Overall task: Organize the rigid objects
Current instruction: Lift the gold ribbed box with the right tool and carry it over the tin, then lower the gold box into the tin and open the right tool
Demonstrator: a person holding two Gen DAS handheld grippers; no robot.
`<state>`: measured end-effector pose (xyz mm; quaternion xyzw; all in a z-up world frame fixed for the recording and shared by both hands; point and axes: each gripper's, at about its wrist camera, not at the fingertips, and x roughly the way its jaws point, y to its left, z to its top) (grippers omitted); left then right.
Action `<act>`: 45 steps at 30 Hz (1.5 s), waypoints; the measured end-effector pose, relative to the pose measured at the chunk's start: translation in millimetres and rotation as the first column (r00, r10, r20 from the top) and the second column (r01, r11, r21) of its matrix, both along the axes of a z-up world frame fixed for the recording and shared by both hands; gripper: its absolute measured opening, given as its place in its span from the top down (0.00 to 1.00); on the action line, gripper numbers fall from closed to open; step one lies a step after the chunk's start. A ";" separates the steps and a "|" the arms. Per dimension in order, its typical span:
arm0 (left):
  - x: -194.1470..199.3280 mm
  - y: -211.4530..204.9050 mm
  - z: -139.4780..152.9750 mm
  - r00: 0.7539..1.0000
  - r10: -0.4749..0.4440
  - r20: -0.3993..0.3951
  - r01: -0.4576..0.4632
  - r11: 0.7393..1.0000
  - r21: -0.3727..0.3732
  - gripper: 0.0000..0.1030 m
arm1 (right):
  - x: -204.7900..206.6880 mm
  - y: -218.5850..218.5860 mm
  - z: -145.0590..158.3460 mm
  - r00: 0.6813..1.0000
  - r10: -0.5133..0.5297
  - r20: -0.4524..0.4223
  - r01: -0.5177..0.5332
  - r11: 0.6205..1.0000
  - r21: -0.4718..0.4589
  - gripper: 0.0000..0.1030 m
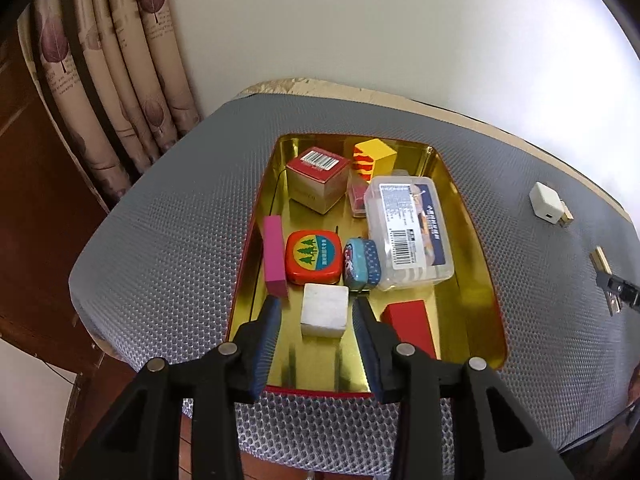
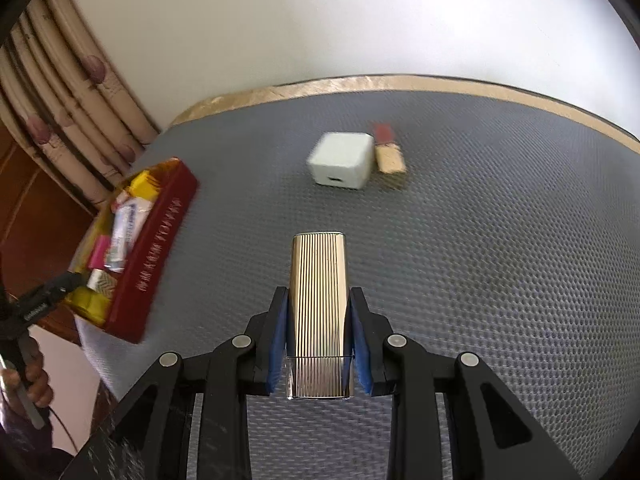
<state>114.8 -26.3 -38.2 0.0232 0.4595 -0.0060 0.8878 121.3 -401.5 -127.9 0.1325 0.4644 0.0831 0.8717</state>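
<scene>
Grey mesh mat (image 2: 480,240) – tin tray (image 1: 472,216) mostly filled; right gripper (image 2: 318,336) clamps gold ribbed lighter (image 2: 318,292), left gripper (image 1: 316,320) parted around nothing, white charger (image 2: 340,160) left – task nearly done.

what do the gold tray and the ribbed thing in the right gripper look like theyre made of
The tray looks like thin tinplate: its gold interior mirrors the objects inside, and its outer wall is red. The ribbed gold case, clamped in the right gripper, looks like polished, plated metal with fine ridges, though metallised plastic is possible.
</scene>
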 end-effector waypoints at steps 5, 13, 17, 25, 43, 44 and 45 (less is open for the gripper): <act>-3.9 0.5 2.1 1.000 -0.009 0.002 0.009 1.000 -0.004 0.62 | 2.5 31.0 23.8 0.998 0.057 0.032 -0.058 0.998 0.033 0.74; -4.4 13.7 8.9 0.999 0.032 0.032 -0.032 0.999 -0.008 0.62 | 17.7 100.9 49.4 0.981 0.188 0.056 -0.193 0.973 0.129 0.74; 1.3 44.3 10.2 0.988 0.150 0.027 -0.149 0.988 -0.049 0.62 | 29.3 142.1 49.2 0.963 0.264 0.046 -0.268 0.951 0.154 0.74; 5.6 96.1 10.6 0.942 0.334 0.031 -0.330 0.938 -0.104 0.62 | 42.1 219.7 31.0 0.921 0.390 0.004 -0.387 0.911 0.143 0.74; 7.5 83.6 3.9 0.951 0.307 0.025 -0.305 0.950 -0.060 0.62 | 54.5 266.7 3.9 0.902 0.432 -0.009 -0.430 0.900 0.072 0.66; 6.4 83.6 3.9 0.951 0.309 0.024 -0.307 0.950 -0.064 0.62 | 49.5 257.8 10.4 0.908 0.418 0.030 -0.419 0.904 0.082 0.62; 5.6 83.2 4.1 0.951 0.308 0.024 -0.306 0.949 -0.070 0.62 | 45.3 248.1 15.4 0.914 0.400 0.062 -0.404 0.911 0.086 0.55</act>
